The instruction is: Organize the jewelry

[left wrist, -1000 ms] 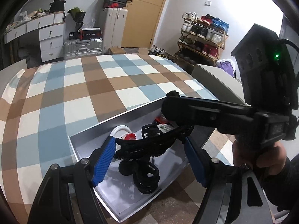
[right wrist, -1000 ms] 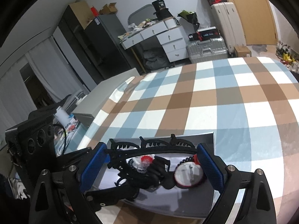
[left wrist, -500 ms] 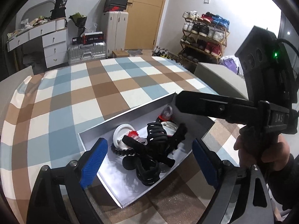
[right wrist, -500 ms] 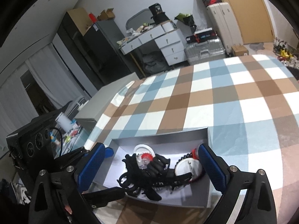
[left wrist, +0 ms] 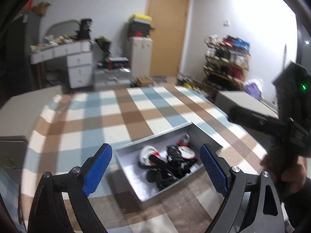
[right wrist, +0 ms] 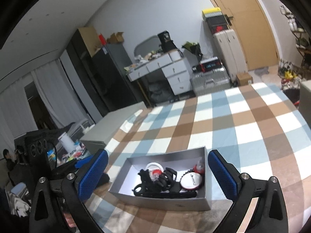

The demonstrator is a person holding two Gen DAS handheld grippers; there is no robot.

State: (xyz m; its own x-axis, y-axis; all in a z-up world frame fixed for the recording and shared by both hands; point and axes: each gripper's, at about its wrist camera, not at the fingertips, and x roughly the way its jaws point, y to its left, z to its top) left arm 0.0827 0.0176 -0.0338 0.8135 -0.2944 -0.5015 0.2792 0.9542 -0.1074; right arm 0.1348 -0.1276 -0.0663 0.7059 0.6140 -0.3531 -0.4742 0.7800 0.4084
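Note:
A grey open box point(left wrist: 136, 176) sits on the checked tablecloth point(left wrist: 124, 116), near its front edge. It holds black hair clips point(left wrist: 171, 167), a round white badge with a red rim point(right wrist: 191, 181), a white ring point(left wrist: 146, 154) and a long black hairband point(right wrist: 169, 194) along the near wall. My left gripper point(left wrist: 154, 148) hangs open, above and just short of the box, with nothing between its blue pads point(left wrist: 97, 170). My right gripper point(right wrist: 157, 153) is open wide too, raised over the box's near side and empty. A hand point(left wrist: 281, 169) holds its black body at the right of the left wrist view.
The checked table point(right wrist: 213, 120) stretches away behind the box. Grey blocks flank it on the left point(right wrist: 108, 130) and right point(left wrist: 243, 101). Beyond stand a white dresser point(left wrist: 79, 66), suitcases point(right wrist: 227, 52), a shoe rack point(left wrist: 225, 62) and a door. A cluttered low surface point(right wrist: 73, 151) lies left.
A black hairband spanned both grippers' pads a second ago; it now lies in the box. Both jaws have widened, and both grippers have pulled back and up from the box.

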